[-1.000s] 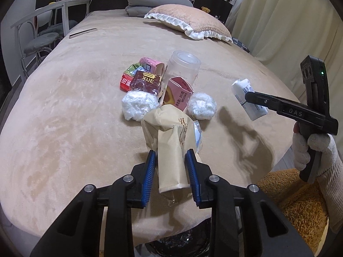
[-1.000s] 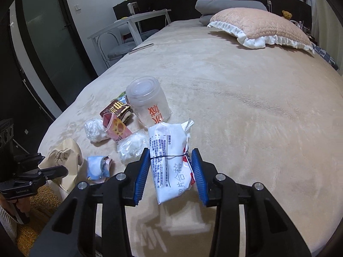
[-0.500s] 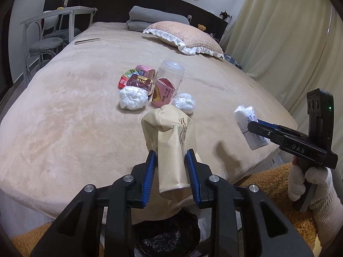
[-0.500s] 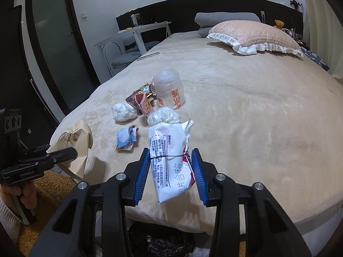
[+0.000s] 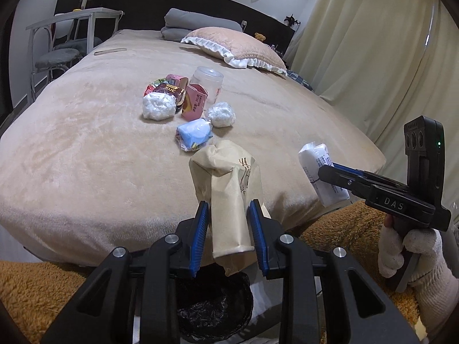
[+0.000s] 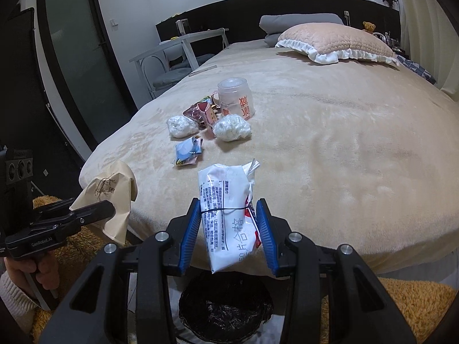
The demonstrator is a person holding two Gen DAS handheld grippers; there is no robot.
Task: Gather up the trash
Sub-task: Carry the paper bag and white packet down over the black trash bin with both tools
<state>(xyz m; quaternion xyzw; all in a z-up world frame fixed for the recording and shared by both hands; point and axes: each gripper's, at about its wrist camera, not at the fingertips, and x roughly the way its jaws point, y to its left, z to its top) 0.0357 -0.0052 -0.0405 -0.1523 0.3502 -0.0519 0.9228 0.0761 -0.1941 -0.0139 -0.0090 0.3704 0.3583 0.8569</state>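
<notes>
My left gripper [image 5: 228, 215] is shut on a crumpled brown paper bag [image 5: 226, 177], held past the foot of the bed above a black-lined trash bin [image 5: 213, 309]. My right gripper [image 6: 228, 223] is shut on a white printed plastic packet [image 6: 226, 209], also above the bin [image 6: 225, 309]. On the bed lie a blue wrapper [image 5: 193, 136], two white plastic balls [image 5: 158, 105] [image 5: 221, 114], a pink carton [image 5: 195, 101], a clear cup [image 5: 208, 84] and dark snack wrappers [image 5: 169, 89]. Each gripper shows in the other's view, the right [image 5: 324, 172] and the left [image 6: 106, 206].
The beige bed [image 5: 71, 143] has a pink pillow [image 5: 238, 46] and grey folded bedding [image 5: 198, 25] at the head. A chair and white desk [image 5: 66, 40] stand at the left. Curtains [image 5: 373, 43] hang on the right. Brown shaggy rug [image 5: 37, 286] covers the floor.
Both grippers have pulled back from the bed with their loads. The bin has come into view below them. The blue wrapper, hidden behind the bag before, now shows.
</notes>
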